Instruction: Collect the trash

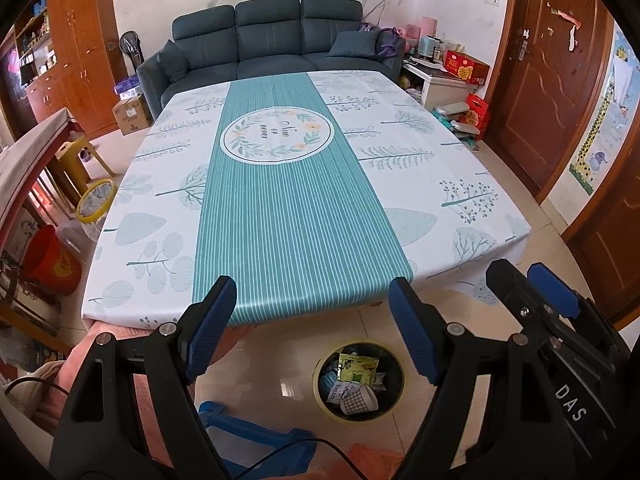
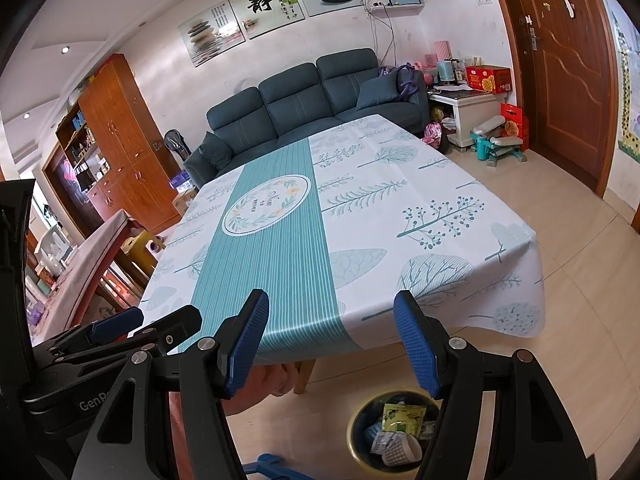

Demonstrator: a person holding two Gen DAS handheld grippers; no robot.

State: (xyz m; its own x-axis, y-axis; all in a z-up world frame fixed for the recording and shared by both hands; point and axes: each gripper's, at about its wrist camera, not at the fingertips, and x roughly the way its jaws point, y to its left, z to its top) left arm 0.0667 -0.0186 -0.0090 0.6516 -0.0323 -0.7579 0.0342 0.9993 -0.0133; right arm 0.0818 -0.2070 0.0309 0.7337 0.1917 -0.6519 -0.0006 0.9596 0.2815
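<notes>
Fingers (image 1: pixel 212 328) of your left gripper (image 1: pixel 312 328) and right gripper (image 2: pixel 338 344) stand apart, empty. Trash bin (image 2: pixel 394 436) sits on the floor before the desk (image 2: pixel 440 208); only the left view shows the second bin (image 1: pixel 95 202).

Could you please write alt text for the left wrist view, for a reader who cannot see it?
The open left gripper, holding nothing, hangs over the near edge of a table under a teal-and-white tablecloth. Below it on the floor stands a yellow-rimmed trash bin containing wrappers and a checked paper cup. The open right gripper is at right; a dark sofa stands behind.
</notes>
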